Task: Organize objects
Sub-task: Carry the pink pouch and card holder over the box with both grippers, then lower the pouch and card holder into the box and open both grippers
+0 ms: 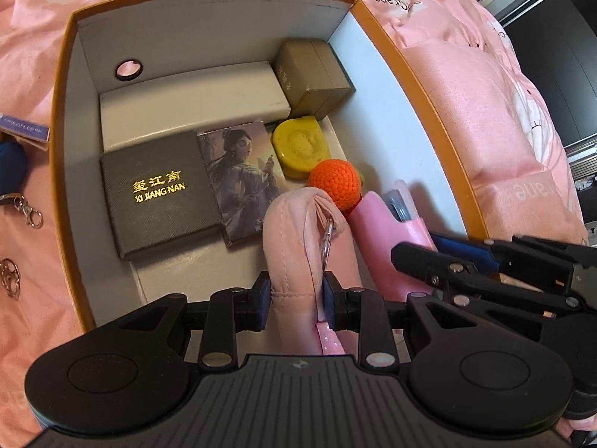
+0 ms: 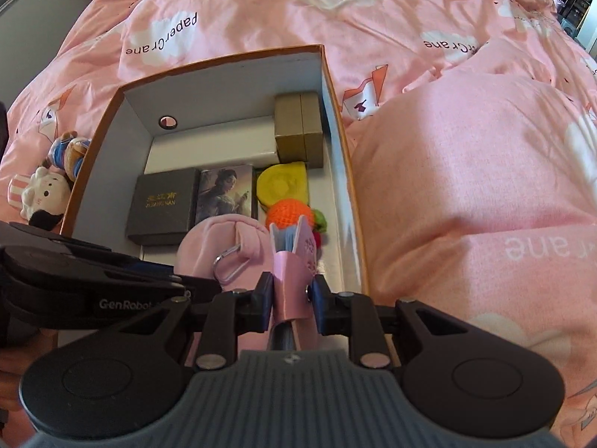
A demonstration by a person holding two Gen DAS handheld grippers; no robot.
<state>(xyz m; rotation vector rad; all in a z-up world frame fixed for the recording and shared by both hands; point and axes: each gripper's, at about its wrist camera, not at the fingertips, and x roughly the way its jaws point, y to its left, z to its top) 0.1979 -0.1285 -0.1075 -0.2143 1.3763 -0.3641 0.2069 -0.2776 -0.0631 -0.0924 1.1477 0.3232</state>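
An open orange-rimmed box (image 1: 410, 63) with white walls lies on a pink bed. My left gripper (image 1: 294, 295) is shut on a soft pink fabric pouch (image 1: 291, 231) with a silver clip, held over the box's near end. My right gripper (image 2: 293, 295) is shut on a glossy pink card holder (image 2: 289, 265) with cards showing at its top. It sits just to the right of the pouch (image 2: 216, 239). Whether either one touches the box floor I cannot tell.
In the box lie a black case with gold lettering (image 1: 160, 194), a picture card box (image 1: 246, 171), a yellow case (image 1: 298, 145), an orange crochet ball (image 1: 334, 181), a long white box (image 1: 190, 100) and a brown box (image 1: 313, 78). Plush toys (image 2: 44, 190) and keychains (image 1: 22, 209) lie outside to the left.
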